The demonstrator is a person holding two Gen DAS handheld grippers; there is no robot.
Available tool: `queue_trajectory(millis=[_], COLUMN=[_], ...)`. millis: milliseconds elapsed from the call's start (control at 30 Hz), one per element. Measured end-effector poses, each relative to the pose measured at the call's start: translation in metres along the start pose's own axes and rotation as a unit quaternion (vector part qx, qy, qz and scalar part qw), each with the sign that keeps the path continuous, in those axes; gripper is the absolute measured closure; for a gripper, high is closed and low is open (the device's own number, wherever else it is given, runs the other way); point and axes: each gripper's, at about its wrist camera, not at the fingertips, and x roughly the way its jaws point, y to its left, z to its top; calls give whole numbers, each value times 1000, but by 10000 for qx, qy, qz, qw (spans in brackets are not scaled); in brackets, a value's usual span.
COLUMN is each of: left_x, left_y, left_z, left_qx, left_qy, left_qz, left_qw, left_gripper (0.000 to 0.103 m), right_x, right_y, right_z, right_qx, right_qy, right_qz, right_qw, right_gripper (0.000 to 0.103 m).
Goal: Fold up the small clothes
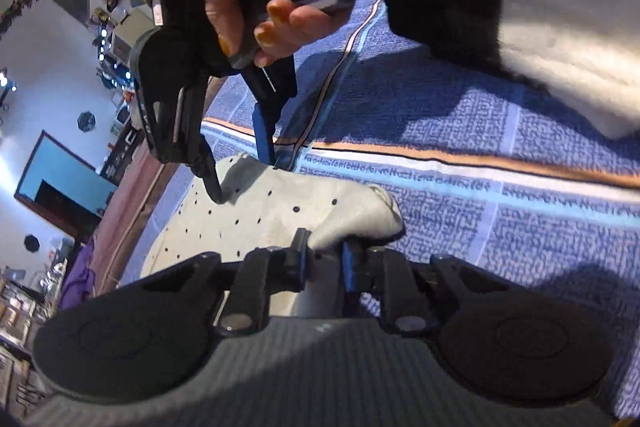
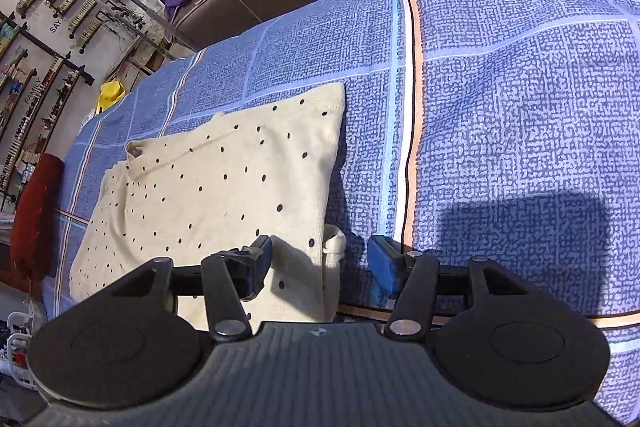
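Cream knit garment with black dots (image 2: 208, 187), part-folded, lying on a blue patterned bedspread (image 2: 500, 127). Left tongs (image 1: 326, 251) pinch its corner; right tongs (image 2: 320, 261) stand wide, straddling an edge. Best lift both corners level. Left view alone shows a hand (image 1: 240, 3); right view, the whole garment.

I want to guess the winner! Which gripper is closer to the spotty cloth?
Left. The left gripper is pinching the spotty cloth's edge; the right gripper hangs open just over its corner.
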Motion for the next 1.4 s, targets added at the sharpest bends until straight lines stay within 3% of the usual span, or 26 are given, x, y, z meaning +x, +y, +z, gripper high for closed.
queue_trajectory(millis=[67, 100, 133, 267, 333, 467, 533, 600, 700, 767, 833, 933, 1033, 1100, 1133, 1167, 1200, 1233, 1300, 1333, 1400], left_x=[0, -3, -9, -36, -53, -87, -99, -109, -132, -147, -162, -178, -187, -178, -169, -161, -153, -146, -127, -117, -103], left_y=[14, 25, 35, 86, 119, 183, 208, 229, 248, 255, 260, 263, 258, 258, 261, 264, 267, 271, 278, 281, 284], left_z=[3, 3, 2, -17, -34, -94, -132, -173, -234, -268, -296, -325, -338, -333, -328, -324, -323, -326, -333, -336, -340], left_qx=[-425, -712, -1037, -2009, -2527, -3769, -4213, -4765, -5477, -5754, -5936, -6058, -6074, -5911, -5769, -5684, -5693, -5810, -6212, -6370, -6443], left_qy=[8, -34, -107, -407, -497, -572, -336, -68, 168, 348, 513, 602, 543, 405, 381, 398, 345, 224, 69, 100, 226], left_qz=[-190, -287, -372, -234, -50, 509, 840, 989, 1226, 1421, 1563, 1654, 1508, 1284, 1192, 1116, 950, 711, 184, 98, 183], left_qw=[9989, 9970, 9939, 9785, 9663, 9231, 9024, 8736, 8275, 8047, 7878, 7759, 7781, 7953, 8072, 8142, 8159, 8105, 7834, 7708, 7642], left_gripper=[94, 95, 95, 96, 96, 97, 97, 97, 97, 97, 97, 97, 93, 82, 68, 61, 59, 60, 70, 73, 75], right_x=[2, 5, 8, 9, 5, 9, 22, 43, 86, 116, 140, 169, 177, 173, 168, 163, 157, 151, 145, 141, 134], right_y=[3, 6, 7, 23, 39, 92, 126, 160, 214, 248, 270, 296, 309, 310, 306, 301, 294, 286, 274, 268, 260], right_z=[2, 3, 6, 11, 16, 34, 41, 45, 42, 34, 27, 15, 8, 8, 10, 12, 16, 20, 25, 27, 30], right_qx=[-13, -51, -60, -106, -36, -169, -285, -383, -757, -963, -1083, -1196, -1300, -1409, -1384, -1328, -1280, -1235, -1122, -1112, -1145], right_qy=[-53, -17, 49, -224, -444, -597, -566, -500, -302, -154, -28, 155, 275, 228, 201, 165, 103, 36, -39, -66, -142], right_qz=[58, 109, 136, 102, 345, 947, 1152, 1328, 1416, 1405, 1391, 1410, 1366, 1306, 1309, 1333, 1338, 1310, 1300, 1311, 1243], right_qw=[10000, 9999, 9999, 9996, 9984, 9936, 9913, 9891, 9866, 9853, 9843, 9826, 9817, 9811, 9815, 9820, 9827, 9837, 9851, 9851, 9855], right_gripper=[22, 57, 79, 86, 87, 88, 88, 88, 88, 88, 88, 88, 88, 88, 88, 88, 88, 88, 88, 88, 88])
